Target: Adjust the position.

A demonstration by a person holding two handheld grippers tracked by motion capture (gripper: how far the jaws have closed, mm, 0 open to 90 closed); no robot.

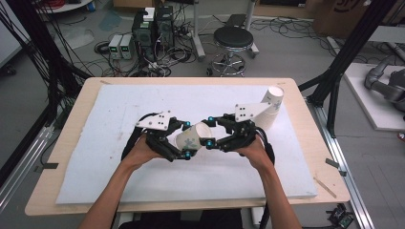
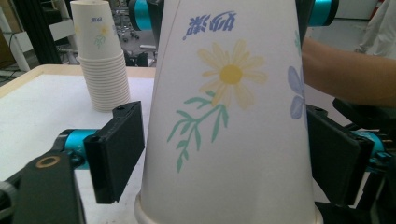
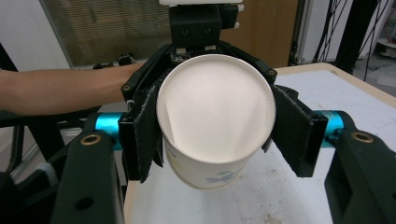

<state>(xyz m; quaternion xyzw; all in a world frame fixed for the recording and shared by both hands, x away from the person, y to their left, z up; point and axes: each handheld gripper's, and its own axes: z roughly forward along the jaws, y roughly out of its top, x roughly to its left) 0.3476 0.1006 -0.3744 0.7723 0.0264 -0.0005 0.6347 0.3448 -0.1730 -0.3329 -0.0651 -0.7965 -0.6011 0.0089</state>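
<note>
A person holds a single paper cup (image 1: 193,137) in the air above the white mat (image 1: 95,157), between the two grippers; the cup lies tilted, its open mouth toward the right gripper (image 1: 208,141) and its base toward the left gripper (image 1: 187,139).

In the right gripper view the cup's rim sits squarely between the black pads (image 3: 289,126), which press on both sides of it; that gripper is closed on the cup near the mouth and carries it.

The left gripper view looks along the cup's flowered wall (a yellow daisy and printed characters show plainly); its jaws stand on either side of the narrow end, and a sliver of gap shows at the left pad (image 2: 119,149), so the pads flank the cup without clearly pressing on it.

A stack of paper cups (image 1: 271,107) stands at the far right of the mat, well apart from the hands.

The step in hand looks like a handover, or a two-handed steadying, of one cup taken from that stack; the next move calls for the left jaws to close gently on the base, since thin paper will crush easily, before the right ones let go.
</note>
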